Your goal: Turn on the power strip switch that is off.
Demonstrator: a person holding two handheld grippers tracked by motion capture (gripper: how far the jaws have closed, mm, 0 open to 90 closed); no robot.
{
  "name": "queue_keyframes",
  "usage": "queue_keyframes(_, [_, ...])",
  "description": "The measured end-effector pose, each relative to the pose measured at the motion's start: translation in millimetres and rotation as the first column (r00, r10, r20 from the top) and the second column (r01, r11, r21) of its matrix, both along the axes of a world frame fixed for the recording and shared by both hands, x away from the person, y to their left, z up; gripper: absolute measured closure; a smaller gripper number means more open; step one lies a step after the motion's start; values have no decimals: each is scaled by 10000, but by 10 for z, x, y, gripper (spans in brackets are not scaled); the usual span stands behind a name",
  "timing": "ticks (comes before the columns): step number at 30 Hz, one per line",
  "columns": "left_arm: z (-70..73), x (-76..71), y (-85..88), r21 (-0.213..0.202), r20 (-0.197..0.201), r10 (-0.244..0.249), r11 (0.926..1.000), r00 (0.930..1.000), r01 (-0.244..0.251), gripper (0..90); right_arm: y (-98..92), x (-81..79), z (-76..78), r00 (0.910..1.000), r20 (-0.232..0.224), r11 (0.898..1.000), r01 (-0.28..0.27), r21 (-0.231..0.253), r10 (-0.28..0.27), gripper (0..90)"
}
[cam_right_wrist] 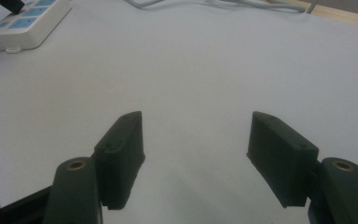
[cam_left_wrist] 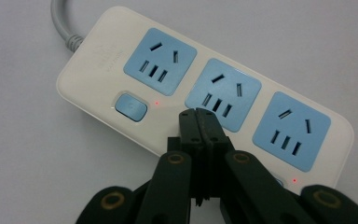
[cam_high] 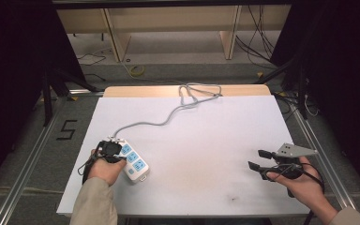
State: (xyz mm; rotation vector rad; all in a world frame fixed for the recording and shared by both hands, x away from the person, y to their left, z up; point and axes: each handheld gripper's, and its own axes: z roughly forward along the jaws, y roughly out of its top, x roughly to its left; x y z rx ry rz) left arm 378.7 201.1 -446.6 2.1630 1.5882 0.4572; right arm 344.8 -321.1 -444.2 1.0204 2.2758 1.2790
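Observation:
A white power strip (cam_high: pixel 134 162) with three blue sockets lies at the table's front left, and its grey cable (cam_high: pixel 168 115) runs to the far edge. In the left gripper view the strip (cam_left_wrist: pixel 98 60) shows a blue switch (cam_left_wrist: pixel 130 106) with a red light beside each socket. My left gripper (cam_left_wrist: pixel 199 115) is shut, with its tips over the strip's edge below the middle socket, hiding what lies under them. From above, the left gripper (cam_high: pixel 110 149) sits at the strip's left side. My right gripper (cam_high: pixel 258 159) is open and holds nothing at the front right, far from the strip (cam_right_wrist: pixel 28 22).
The white table top (cam_high: pixel 206 140) has a wooden strip along its far edge, where the cable loops (cam_high: pixel 194 91). Metal rails run along both sides of the table. Shelving and loose cables lie on the floor beyond.

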Motion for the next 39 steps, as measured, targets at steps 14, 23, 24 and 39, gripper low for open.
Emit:
queue_keyframes(14, [-3,1,34,-279,-5,-35,9996,10000,35,900,-9,1,5,10000,27,10000,2,0,-2,359])
queue_keyframes(23, [-5,1,36,-283,38,-91,9996,10000,92,900,-7,1,6,10000,27,10000,1,6,-1,359])
queue_keyframes(24, [-3,1,34,-259,27,-98,9996,9999,99,900,-7,1,6,10000,28,10000,0,6,0,359])
queue_keyframes(39, [30,-2,85,-283,375,-19,9996,9993,30,897,-14,3,11,10000,30,10000,49,17,-49,359])
